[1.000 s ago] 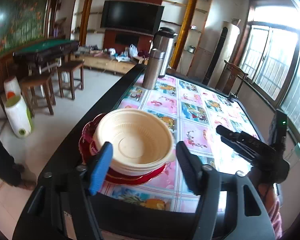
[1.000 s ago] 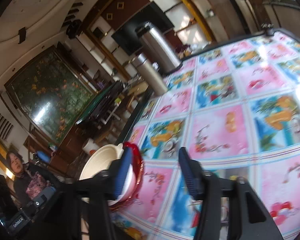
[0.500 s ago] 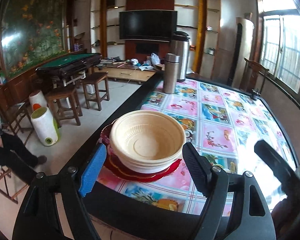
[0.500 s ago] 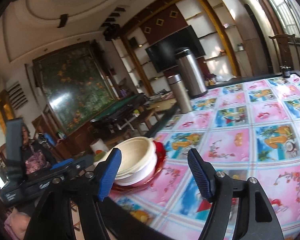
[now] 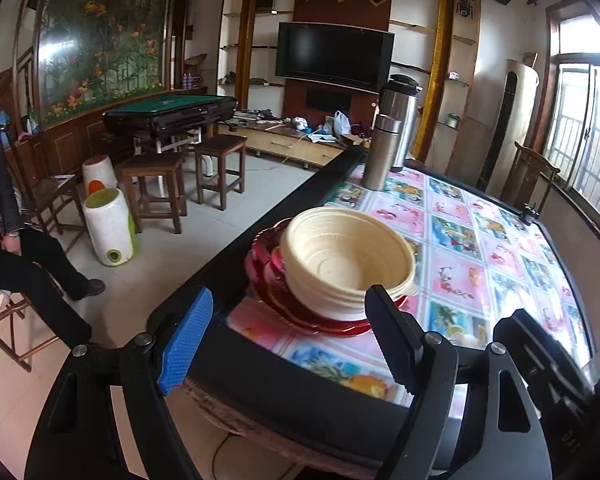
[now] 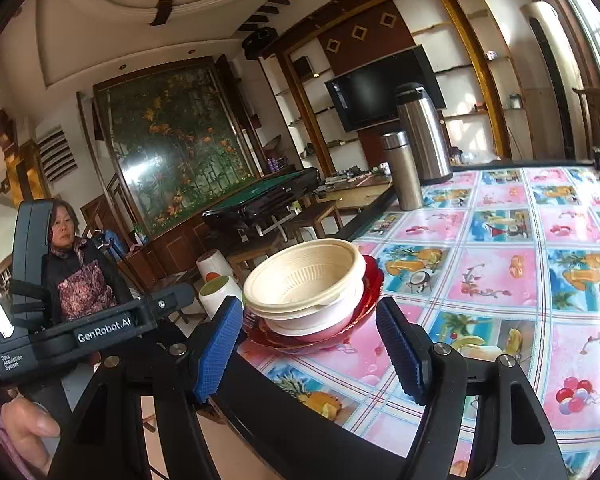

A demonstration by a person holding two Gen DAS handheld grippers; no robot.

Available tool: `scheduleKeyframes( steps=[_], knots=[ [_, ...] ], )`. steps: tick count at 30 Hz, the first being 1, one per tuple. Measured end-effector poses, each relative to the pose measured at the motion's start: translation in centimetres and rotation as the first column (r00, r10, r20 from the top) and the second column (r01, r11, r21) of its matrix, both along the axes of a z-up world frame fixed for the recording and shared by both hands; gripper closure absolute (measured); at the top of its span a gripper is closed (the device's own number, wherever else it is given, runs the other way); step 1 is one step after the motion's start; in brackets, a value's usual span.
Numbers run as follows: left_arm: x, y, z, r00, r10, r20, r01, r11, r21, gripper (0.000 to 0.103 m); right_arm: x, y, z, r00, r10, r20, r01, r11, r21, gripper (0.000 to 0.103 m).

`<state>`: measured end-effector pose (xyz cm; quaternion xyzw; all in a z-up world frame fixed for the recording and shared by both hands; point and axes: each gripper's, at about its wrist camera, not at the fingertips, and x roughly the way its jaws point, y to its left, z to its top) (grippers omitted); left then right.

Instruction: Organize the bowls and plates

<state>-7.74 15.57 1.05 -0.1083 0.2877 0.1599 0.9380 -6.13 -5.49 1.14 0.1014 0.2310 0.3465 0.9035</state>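
While you hold the left gripper (image 5: 290,340) short of the table's near corner, its two fingers stand spread wide with nothing between them, the blue pad (image 5: 185,338) on the left and the dark finger (image 5: 392,338) on the right. Just beyond them in the left wrist view sits the stack: cream bowls (image 5: 348,260) nested one in another, resting on red plates (image 5: 300,312) that lie on the patterned tablecloth (image 5: 480,248) near the table's black edge (image 5: 300,200). At the far end of the table a steel flask (image 5: 382,152) stands upright just beside a taller steel thermos (image 5: 402,120). Part of your other gripper shows at the lower right. A seated person (image 5: 4,232) is at the left edge, and wooden stools (image 5: 188,176) stand on the floor.

From the right wrist view, your right gripper (image 6: 310,348) is likewise released, blue pads (image 6: 220,344) well apart and gripping nothing. The bowls (image 6: 304,276) and the plates (image 6: 360,308) under them appear above the gap between the fingers, not touching either one. The left gripper's body (image 6: 80,332), marked GenRobot.AI, sits at the left, with your hand (image 6: 24,428) under it. The flask (image 6: 402,168) and thermos (image 6: 424,132) stand at the table's far side, well apart from the stack.
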Motion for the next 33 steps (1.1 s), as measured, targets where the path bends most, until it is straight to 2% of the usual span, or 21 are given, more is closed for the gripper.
scheduleKeyframes(
  steps=[3, 8, 12, 19, 27, 33],
  knots=[
    [-0.9, 0.3, -0.1, 1.0, 0.024, 0.012, -0.024, 1.0, 0.016, 0.02, -0.6, 0.2, 0.1, 1.0, 0.001, 0.01, -0.001, 1.0, 0.002, 0.031],
    [-1.7, 0.8, -0.1, 0.999, 0.042, 0.024, -0.043, 0.999, 0.03, 0.02, -0.8, 0.3, 0.3, 1.0, -0.016, 0.016, 0.016, 1.0, 0.003, 0.029],
    [-2.0, 0.8, 0.0, 0.999, 0.039, 0.03, -0.04, 0.999, 0.03, 0.02, -0.6, 0.5, 0.4, 1.0, -0.028, 0.011, 0.028, 1.0, 0.005, 0.021],
    [-1.8, 0.6, -0.2, 0.999, 0.049, 0.012, -0.049, 0.998, 0.038, 0.017, -0.2, 1.5, -0.3, 0.999, -0.04, 0.007, 0.041, 0.998, -0.04, 0.0],
    [-1.9, 0.8, -0.2, 0.998, 0.066, 0.002, -0.066, 0.997, 0.036, 0.017, 1.4, 0.6, -1.4, 0.991, -0.12, -0.062, 0.119, 0.993, -0.024, 0.0],
    [-2.0, 0.7, 0.0, 0.998, 0.064, 0.004, -0.064, 0.997, 0.043, 0.016, 1.6, 0.7, -1.3, 0.991, -0.116, -0.068, 0.114, 0.993, -0.025, 0.0]
  ],
)
